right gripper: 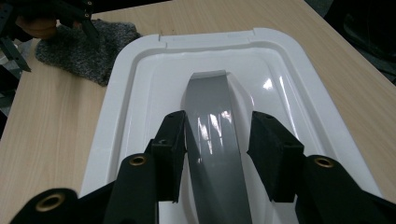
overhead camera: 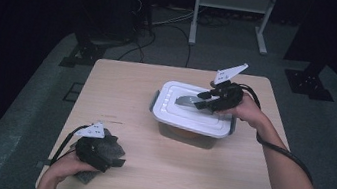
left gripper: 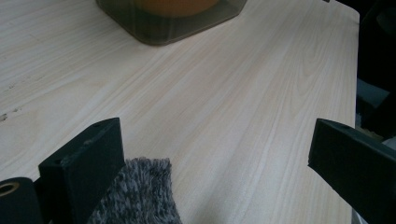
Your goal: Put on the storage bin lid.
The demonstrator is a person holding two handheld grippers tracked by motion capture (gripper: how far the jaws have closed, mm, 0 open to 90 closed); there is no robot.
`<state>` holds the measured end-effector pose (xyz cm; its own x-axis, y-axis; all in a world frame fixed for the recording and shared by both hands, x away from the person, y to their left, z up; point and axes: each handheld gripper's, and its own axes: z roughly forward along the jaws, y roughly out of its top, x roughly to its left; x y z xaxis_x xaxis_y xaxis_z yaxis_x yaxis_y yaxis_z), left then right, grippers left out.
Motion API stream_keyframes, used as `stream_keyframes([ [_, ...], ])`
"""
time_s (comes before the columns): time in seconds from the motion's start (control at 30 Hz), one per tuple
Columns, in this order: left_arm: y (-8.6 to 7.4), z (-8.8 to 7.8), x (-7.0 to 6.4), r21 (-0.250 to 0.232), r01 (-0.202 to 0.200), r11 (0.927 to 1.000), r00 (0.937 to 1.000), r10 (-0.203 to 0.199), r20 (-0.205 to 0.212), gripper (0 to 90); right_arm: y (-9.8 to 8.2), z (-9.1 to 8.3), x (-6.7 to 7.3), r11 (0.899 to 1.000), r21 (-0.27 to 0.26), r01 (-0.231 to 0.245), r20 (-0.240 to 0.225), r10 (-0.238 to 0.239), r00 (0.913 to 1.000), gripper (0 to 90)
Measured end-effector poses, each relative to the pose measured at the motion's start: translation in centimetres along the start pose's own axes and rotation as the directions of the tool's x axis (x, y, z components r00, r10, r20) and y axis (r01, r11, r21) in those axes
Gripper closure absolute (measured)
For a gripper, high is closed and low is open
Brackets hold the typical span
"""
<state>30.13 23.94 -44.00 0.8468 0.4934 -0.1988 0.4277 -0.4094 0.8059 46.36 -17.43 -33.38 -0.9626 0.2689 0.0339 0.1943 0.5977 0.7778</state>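
Observation:
A clear plastic box (overhead camera: 186, 131) with something orange inside stands right of the table's middle, closed by a white lid (overhead camera: 174, 111). A grey arched handle (overhead camera: 186, 99) runs along the lid's recess. My right gripper (overhead camera: 202, 100) reaches over the lid from the right. In the right gripper view its jaws (right gripper: 217, 140) straddle the handle (right gripper: 210, 102); the left pad lies at its edge and the right pad stands off it, so it is open. At the near left my left gripper (overhead camera: 118, 161) rests open on a fuzzy grey cloth (overhead camera: 109, 142), which lies by one jaw (left gripper: 140, 191).
The wooden table (overhead camera: 121, 92) has bare surface between box and cloth. On the floor behind it stand a white metal frame (overhead camera: 233, 3), black stands (overhead camera: 84, 49) and loose cables. The box's lower corner (left gripper: 173, 23) is at the top of the left gripper view.

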Motion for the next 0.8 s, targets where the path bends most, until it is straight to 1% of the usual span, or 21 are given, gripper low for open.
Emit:
stream_keyframes([
  [0.13,0.0,0.0,0.0,0.000,-0.002,1.0000,1.0000,0.002,0.002,2.6,0.0,0.0,0.0,1.000,0.004,0.000,0.004,0.000,1.0000,54.5],
  [0.2,0.0,-0.1,0.0,-0.001,-0.001,1.0000,1.0000,0.001,0.001,2.7,0.0,-0.1,0.1,1.000,-0.001,-0.008,-0.003,0.008,1.0000,50.5],
  [0.33,0.0,0.0,-0.1,0.000,-0.002,1.0000,1.0000,0.002,0.002,2.7,-0.2,-0.5,0.2,1.000,-0.019,-0.021,-0.017,0.021,0.9996,46.8],
  [0.53,0.1,0.1,-0.2,0.000,-0.003,1.0000,1.0000,0.003,0.003,2.6,-0.6,-1.9,0.6,0.998,-0.037,-0.043,-0.012,0.043,0.9990,42.2],
  [0.8,0.0,-0.1,-0.2,-0.007,-0.003,1.0000,1.0000,0.003,0.001,2.7,-1.7,-4.2,1.3,0.996,-0.055,-0.064,0.019,0.066,0.9977,39.5],
])
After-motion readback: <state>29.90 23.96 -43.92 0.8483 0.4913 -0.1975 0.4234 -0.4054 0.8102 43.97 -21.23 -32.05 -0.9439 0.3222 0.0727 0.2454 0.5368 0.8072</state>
